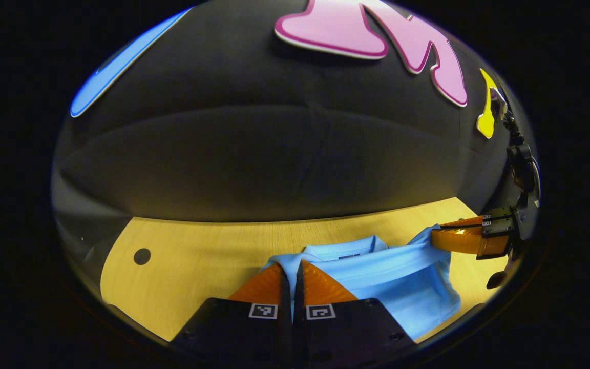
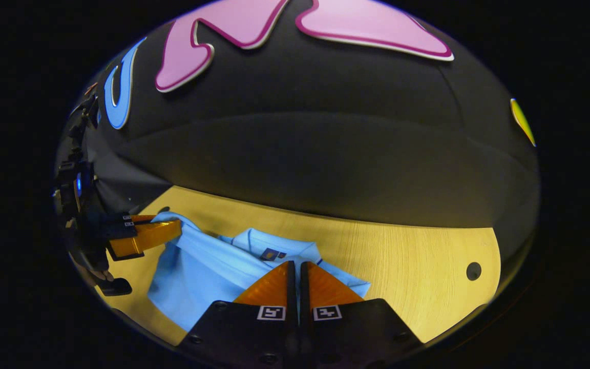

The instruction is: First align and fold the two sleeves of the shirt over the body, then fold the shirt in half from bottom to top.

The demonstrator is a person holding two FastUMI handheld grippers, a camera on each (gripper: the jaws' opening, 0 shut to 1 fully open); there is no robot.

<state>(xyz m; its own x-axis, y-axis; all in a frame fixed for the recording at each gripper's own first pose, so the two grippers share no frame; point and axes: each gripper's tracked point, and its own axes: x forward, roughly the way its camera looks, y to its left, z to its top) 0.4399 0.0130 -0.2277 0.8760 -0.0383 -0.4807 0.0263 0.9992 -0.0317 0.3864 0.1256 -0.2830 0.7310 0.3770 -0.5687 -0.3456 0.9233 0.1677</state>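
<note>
The light blue shirt (image 1: 392, 279) sits on the wooden counter (image 1: 197, 266), collar (image 1: 346, 250) toward the booth wall and the body bunched up a bit. Left tool (image 1: 291, 271) is clamped tight on one edge of the fabric, fingers pretty much together. In the right gripper view, the right tool (image 2: 295, 274) is pinched closed on the opposite edge. There's a round hole (image 2: 473, 270) in the counter off to the side.
</note>
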